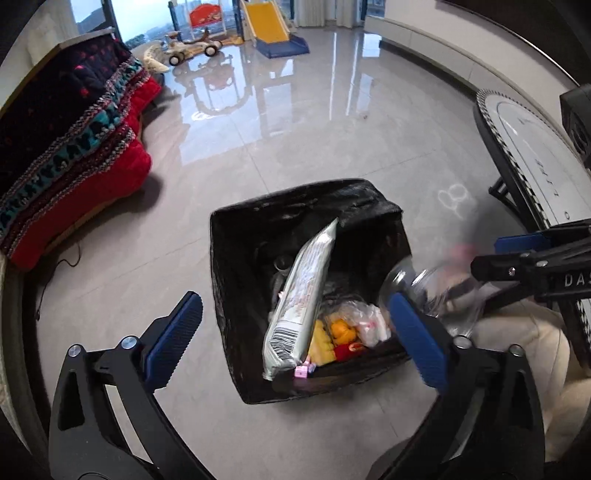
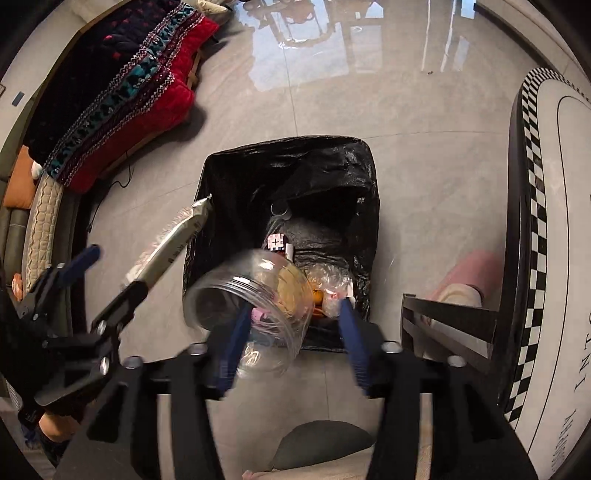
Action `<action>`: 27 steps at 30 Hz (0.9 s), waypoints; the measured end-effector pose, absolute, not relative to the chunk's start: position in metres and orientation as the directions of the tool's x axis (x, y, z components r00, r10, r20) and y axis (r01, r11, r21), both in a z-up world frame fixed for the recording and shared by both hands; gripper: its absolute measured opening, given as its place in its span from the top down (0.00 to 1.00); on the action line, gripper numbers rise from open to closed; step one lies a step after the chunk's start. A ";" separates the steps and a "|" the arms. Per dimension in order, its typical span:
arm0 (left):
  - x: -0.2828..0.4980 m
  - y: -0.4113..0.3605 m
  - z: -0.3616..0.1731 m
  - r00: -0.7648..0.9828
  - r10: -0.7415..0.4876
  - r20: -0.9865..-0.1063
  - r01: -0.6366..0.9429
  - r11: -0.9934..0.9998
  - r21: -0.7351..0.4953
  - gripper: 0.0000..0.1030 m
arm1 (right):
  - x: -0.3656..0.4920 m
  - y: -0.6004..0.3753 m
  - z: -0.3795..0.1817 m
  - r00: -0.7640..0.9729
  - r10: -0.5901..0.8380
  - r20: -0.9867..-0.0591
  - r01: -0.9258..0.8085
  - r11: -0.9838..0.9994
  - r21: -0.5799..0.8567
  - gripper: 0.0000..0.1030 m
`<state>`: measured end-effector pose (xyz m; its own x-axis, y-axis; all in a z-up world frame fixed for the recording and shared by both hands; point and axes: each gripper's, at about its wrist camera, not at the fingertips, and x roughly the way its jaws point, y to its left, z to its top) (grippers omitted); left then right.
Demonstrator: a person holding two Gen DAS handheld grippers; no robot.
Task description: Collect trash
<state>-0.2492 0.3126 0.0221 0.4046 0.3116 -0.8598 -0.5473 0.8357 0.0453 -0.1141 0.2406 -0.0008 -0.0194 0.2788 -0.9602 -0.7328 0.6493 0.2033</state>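
A bin lined with a black bag (image 1: 229,280) (image 2: 295,155) stands on the tile floor below both grippers. My left gripper (image 1: 295,299) (image 2: 103,277) is wide open above it. A long silver snack wrapper (image 1: 299,295) (image 2: 173,240) hangs loose between its jaws, tilted, its lower end down in the bin. My right gripper (image 2: 293,306) (image 1: 495,254) is open over the bin's near edge. A blurred clear plastic jar (image 2: 251,299) (image 1: 424,295) lies tilted against its left finger, apart from the right finger. Yellow and orange scraps and a clear bag (image 1: 365,317) sit in the bin.
A sofa with a red and dark patterned blanket (image 1: 74,147) (image 2: 122,85) runs along the left. A round table with a checkered rim (image 1: 524,147) (image 2: 535,184) stands right of the bin. A person's pink slipper (image 2: 476,266) is beside it. A toy slide (image 1: 266,22) stands far back.
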 end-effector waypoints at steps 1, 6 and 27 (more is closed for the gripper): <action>-0.251 0.313 0.024 0.402 0.324 -0.856 -0.555 0.830 0.054 0.06 | -0.116 0.241 0.000 -0.022 0.279 -0.960 -0.739 0.643 0.203 0.43; -0.252 0.317 0.024 0.413 0.320 -0.853 -0.563 0.826 0.037 0.06 | -0.121 0.237 0.009 -0.003 0.311 -0.950 -0.748 0.629 0.209 0.43; -0.180 0.250 0.057 0.486 0.254 -0.836 -0.406 0.913 0.041 0.06 | -0.083 0.134 0.063 0.116 0.450 -0.885 -0.679 0.686 0.260 0.25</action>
